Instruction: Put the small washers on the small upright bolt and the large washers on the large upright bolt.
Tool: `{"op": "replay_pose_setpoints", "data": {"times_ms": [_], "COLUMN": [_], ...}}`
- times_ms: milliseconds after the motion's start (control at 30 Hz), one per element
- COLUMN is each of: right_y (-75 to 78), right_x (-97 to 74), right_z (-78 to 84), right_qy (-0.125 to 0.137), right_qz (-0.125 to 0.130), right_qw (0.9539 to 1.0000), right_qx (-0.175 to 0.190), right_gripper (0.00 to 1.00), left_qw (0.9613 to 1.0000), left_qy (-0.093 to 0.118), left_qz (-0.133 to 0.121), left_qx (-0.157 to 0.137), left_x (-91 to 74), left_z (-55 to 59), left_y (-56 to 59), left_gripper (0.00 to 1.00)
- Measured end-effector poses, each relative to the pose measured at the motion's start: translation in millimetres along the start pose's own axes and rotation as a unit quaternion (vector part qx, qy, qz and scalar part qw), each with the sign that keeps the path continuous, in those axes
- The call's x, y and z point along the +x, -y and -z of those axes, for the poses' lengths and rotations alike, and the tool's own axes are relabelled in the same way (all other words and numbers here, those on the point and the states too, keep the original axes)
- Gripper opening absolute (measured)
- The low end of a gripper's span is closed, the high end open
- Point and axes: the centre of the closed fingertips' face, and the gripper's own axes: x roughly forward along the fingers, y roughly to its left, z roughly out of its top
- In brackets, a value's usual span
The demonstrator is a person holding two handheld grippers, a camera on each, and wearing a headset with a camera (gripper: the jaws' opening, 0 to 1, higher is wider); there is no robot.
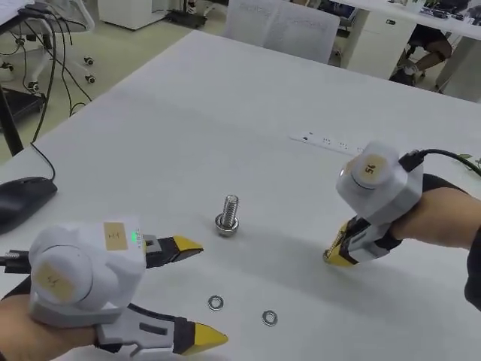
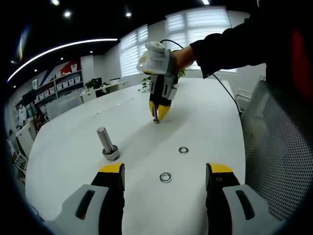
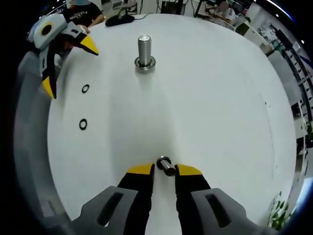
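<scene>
While the left gripper (image 1: 197, 293) sits at the near left with its jaws spread wide, two washers lie flat on the table (image 1: 225, 113) just past its yellow tips; the left washer (image 1: 216, 303) lies close to the lower tip, and the right washer (image 1: 270, 317) is a little further right, the two near each other but not touching. Farther back, around mid-table, the large bolt (image 1: 228, 214) stands upright on its head, apart from both washers and both grippers. The right gripper (image 1: 338, 256) is off to the right of it, tips down at the table; its jaws are drawn close and pinch the small bolt (image 3: 165, 165) between them (whether that bolt stands quite straight is hard to tell). In the left gripper view the small bolt's lower end meets the table. A power strip (image 1: 323, 141) lies on the far right of the table; a dark mouse (image 1: 22, 197) rests at the left edge.
</scene>
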Motion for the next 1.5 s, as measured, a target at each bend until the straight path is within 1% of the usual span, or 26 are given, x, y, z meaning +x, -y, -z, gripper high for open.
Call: {"op": "replay_pose_setpoints", "data": {"times_ms": [200,333,767,1000,1167,1500], "right_y": [1.9,0.5,-9.9,-22.2,-33.6,-64.5], "right_x": [-6.3,-10.0,-18.6,-21.3,-23.1,-21.3], "right_z": [2.7,3.9,8.5,8.4,6.0,-3.9], "right_qy": [0.006,0.01,0.013,0.016,0.018,0.021], "right_qz": [0.007,0.01,0.014,0.012,0.009,-0.009], "right_qw": [0.9999,0.9998,0.9997,0.9998,0.9998,0.9996], "right_qx": [0.007,0.011,0.014,0.009,0.003,-0.016], "right_gripper": [0.2,0.2,0.22,0.23,0.23,0.24], "left_qw": [1.0,1.0,1.0,0.9999,0.9999,0.9999], "left_qy": [0.0,0.001,0.004,0.006,0.007,0.009], "left_qz": [0.001,0.002,0.003,0.003,0.003,0.002], "left_qx": [0.001,0.002,0.005,0.008,0.011,0.014], "left_x": [0.0,-0.1,-1.2,-1.8,-2.5,-4.7], "left_z": [-0.9,-1.7,-4.1,-5.8,-7.1,-9.5], "left_y": [0.6,1.1,2.2,3.0,3.1,3.3], "left_gripper": [0.67,0.67,0.67,0.67,0.67,0.66]}}
